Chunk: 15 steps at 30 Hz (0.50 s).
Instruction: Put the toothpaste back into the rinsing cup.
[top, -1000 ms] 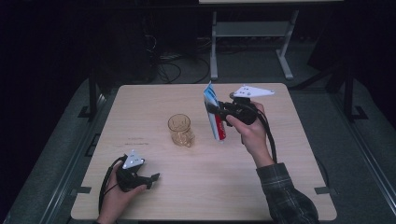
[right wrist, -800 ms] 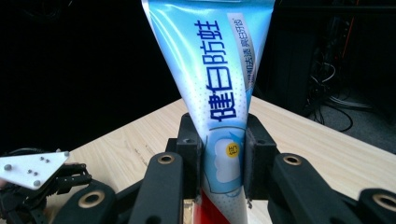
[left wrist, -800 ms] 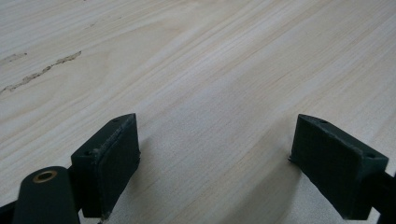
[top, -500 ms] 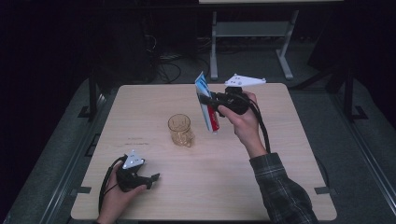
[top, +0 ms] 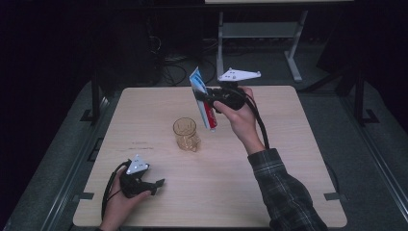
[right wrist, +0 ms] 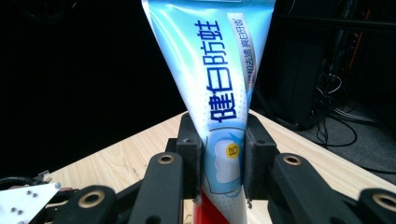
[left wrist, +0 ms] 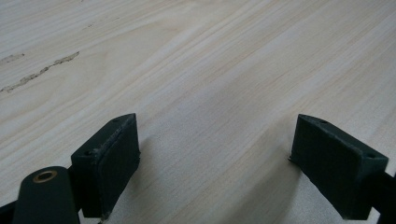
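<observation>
My right gripper (top: 206,100) is shut on a toothpaste tube (top: 202,98), blue and white with a red cap end, held in the air above the table's far middle. In the right gripper view the tube (right wrist: 219,93) rises between the two black pads (right wrist: 189,158), flat end up, pinched near its lower part. A clear amber glass cup (top: 185,134) stands on the table, below and left of the tube. My left gripper (top: 156,185) rests at the near left of the table, jaws spread wide over bare wood (left wrist: 215,140).
The light wooden table (top: 288,159) has free room on its right half and near edge. Behind it stand a metal stand (top: 255,33) and cables on a dark floor.
The right hand has carried the tube to the left and upward, closer over the cup. The left gripper has not moved.
</observation>
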Motion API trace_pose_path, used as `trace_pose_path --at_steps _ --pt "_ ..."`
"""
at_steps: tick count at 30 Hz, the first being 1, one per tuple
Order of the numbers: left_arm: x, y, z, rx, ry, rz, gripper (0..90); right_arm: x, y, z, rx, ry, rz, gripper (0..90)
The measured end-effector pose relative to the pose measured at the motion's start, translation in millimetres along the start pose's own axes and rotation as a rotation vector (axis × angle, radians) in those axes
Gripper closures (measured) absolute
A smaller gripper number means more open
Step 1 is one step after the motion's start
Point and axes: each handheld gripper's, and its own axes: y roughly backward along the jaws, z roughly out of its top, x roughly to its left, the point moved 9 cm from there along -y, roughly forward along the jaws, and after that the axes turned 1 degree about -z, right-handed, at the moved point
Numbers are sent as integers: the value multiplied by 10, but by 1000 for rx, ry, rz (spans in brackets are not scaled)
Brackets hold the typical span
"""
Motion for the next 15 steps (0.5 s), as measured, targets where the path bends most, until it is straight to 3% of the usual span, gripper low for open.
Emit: trace_pose_path --at_steps 15 --pt "-7 0 0 0 -2 -5 142 70 -235 127 2 10 11 721"
